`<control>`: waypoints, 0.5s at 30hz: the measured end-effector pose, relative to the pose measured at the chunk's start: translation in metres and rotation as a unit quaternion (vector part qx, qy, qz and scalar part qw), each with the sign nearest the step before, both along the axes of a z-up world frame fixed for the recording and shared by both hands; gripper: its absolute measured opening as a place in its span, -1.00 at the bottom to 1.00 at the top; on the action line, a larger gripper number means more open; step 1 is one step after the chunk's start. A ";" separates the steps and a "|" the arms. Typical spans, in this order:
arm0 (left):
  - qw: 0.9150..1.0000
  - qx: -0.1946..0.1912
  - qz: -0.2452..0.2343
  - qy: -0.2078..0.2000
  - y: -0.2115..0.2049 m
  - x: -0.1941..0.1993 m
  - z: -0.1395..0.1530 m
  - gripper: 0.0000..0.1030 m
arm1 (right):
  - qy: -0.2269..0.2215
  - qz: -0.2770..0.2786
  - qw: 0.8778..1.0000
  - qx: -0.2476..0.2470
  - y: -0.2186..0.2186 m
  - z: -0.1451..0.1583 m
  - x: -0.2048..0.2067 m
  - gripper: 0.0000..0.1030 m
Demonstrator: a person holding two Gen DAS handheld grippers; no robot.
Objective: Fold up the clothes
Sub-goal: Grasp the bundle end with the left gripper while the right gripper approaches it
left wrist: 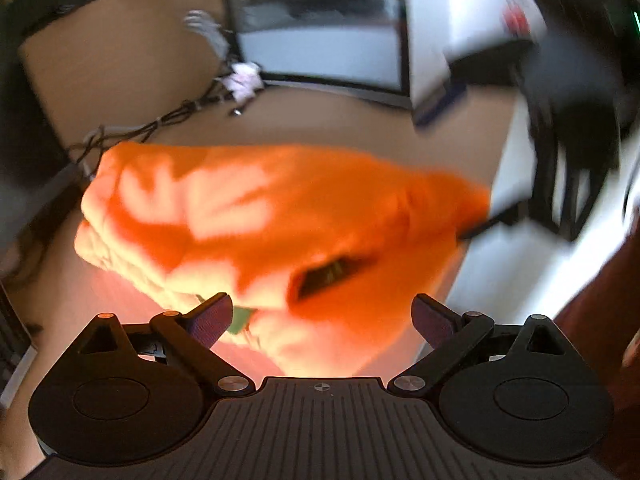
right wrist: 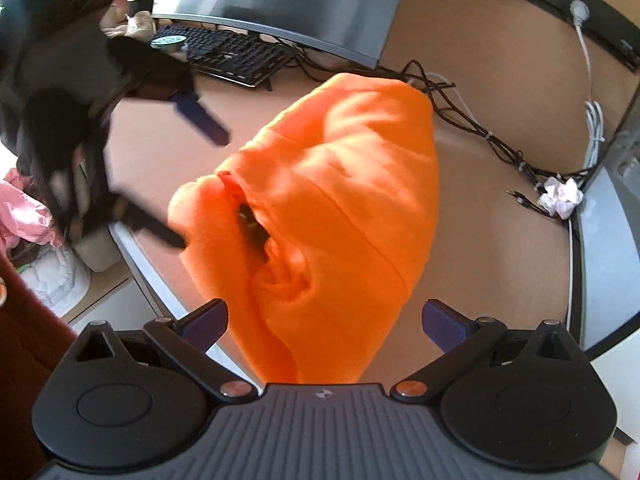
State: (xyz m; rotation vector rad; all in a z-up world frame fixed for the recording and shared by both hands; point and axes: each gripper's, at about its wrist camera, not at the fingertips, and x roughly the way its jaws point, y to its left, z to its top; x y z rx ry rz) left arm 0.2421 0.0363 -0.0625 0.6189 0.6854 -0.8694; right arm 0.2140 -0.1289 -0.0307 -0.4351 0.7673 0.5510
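An orange garment (left wrist: pixel 280 216) lies folded into a thick bundle on the tan desk (left wrist: pixel 120 80). It also shows in the right wrist view (right wrist: pixel 340 208), with a dark collar opening near its middle. My left gripper (left wrist: pixel 322 316) is open, its jaws wide apart, just above the near edge of the bundle. My right gripper (right wrist: pixel 324 324) is open too, jaws wide, with the bundle's near end lying between and below them. The other gripper (right wrist: pixel 192 116) appears blurred at the left of the right wrist view, beside the garment.
A black keyboard (right wrist: pixel 236 54) and a monitor (right wrist: pixel 304 4) stand at the back. Dark cables (right wrist: pixel 476 124) and a crumpled paper (right wrist: pixel 560 196) lie at the right. The desk edge (right wrist: pixel 136 256) runs at the left, with pink and white cloth (right wrist: pixel 28 216) below it.
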 end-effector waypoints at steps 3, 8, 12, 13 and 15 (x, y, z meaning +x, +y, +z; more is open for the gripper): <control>0.998 0.041 -0.019 -0.045 -0.006 -0.008 -0.012 0.93 | -0.001 -0.005 1.000 -0.002 -0.005 0.000 -0.003 1.00; 0.995 0.054 -0.006 -0.088 -0.018 -0.004 -0.020 0.92 | -0.001 -0.007 1.000 -0.004 -0.008 -0.001 -0.005 1.00; 0.993 0.057 -0.021 -0.101 -0.026 -0.005 -0.021 0.77 | -0.014 0.018 1.000 -0.022 0.000 -0.003 -0.009 1.00; 0.993 0.057 -0.030 -0.102 -0.027 -0.006 -0.020 0.68 | -0.017 0.030 0.999 -0.026 0.003 -0.004 -0.010 1.00; 0.993 0.055 -0.041 -0.094 -0.030 -0.006 -0.019 0.33 | -0.023 0.047 0.998 -0.033 0.010 -0.005 -0.010 1.00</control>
